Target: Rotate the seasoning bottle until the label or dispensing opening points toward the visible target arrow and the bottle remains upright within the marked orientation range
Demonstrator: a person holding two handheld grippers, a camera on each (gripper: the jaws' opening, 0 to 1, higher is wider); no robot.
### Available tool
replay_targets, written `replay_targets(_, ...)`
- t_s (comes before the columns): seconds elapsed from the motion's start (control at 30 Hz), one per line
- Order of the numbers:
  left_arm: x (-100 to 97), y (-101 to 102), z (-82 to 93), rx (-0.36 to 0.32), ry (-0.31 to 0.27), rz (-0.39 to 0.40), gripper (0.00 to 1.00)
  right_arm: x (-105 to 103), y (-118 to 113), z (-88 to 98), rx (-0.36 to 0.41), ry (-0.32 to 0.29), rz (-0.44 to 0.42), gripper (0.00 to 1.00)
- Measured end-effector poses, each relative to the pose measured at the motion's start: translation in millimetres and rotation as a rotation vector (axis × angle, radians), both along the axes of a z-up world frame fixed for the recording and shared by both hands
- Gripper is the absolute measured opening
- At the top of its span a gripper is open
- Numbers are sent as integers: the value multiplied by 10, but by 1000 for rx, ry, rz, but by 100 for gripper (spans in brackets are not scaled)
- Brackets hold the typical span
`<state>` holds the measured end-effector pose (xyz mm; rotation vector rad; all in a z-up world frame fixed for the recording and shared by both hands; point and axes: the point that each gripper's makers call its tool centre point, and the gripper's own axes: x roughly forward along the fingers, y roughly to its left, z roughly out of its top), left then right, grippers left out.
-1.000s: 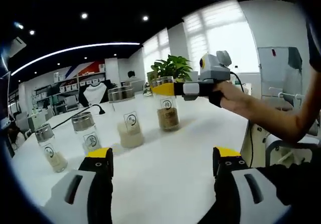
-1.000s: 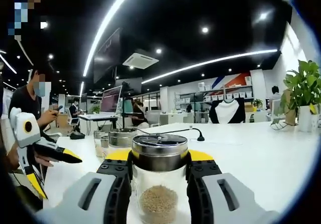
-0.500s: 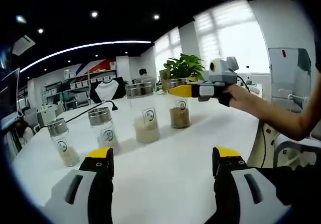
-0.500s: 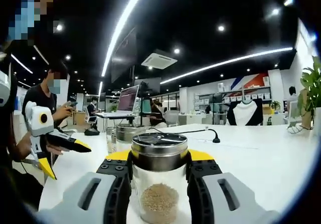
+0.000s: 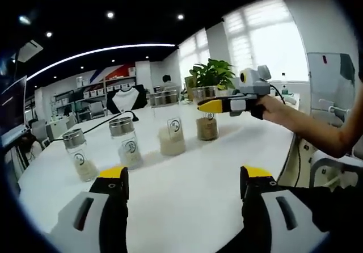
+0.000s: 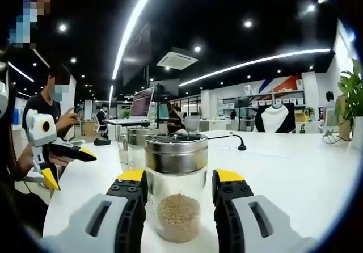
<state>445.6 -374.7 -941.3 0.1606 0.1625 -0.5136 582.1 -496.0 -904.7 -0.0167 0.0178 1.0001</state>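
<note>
In the right gripper view the seasoning bottle (image 6: 176,185) stands upright at lower centre, between the right gripper (image 6: 179,205)'s released jaws, a gap on each side. It is clear glass with a ribbed metal cap and brown grains, on a smooth white surface (image 6: 295,173). The left gripper (image 5: 184,188) is also spread and empty.

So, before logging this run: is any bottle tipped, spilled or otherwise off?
Nothing stands out. All four seasoning bottles stand upright on the white table, lids on, no spill. The right gripper brackets the end bottle.
</note>
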Motion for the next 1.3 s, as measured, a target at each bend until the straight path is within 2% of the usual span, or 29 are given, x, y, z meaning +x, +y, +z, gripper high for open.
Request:
replay_targets(0.43, -100, 69, 81, 2, -19, 13, 85, -34, -192, -2, -18, 8, -59, 46)
replay_targets(0.53, -140, 84, 111, -5, -22, 12, 85, -92, -185, -52, -34, 36, -61, 45)
replay_targets(0.63, -202, 88, 214, -47, -53, 12, 85, -151, -179, -93, -58, 38, -68, 46)
replay_targets(0.8, -249, 138, 223, -46, -54, 22, 85, -269, -191, -60, -37, 50, -69, 46)
replay_targets(0.87, -280, 148, 255, -65, -59, 17, 85, -317, -187, -54, -37, 56, -65, 48)
replay_targets(0.9, -310, 145, 294, -101, -61, 6, 85, -361, -190, -49, -43, 56, -66, 48)
replay_targets(1.0, -339, 176, 320, -100, -72, 13, 85, -440, -200, -32, -39, 54, -70, 49)
replay_targets(1.13, -337, 230, 316, -102, -80, 38, 86, -528, -211, -78, -36, 97, -104, 59)
replay_targets(1.23, -358, 238, 307, -99, -84, 45, 90, -642, -190, -129, -55, 100, -121, 66)
replay_targets(1.3, -371, 239, 304, -106, -83, 50, 90, -681, -197, -125, -22, 126, -139, 68)
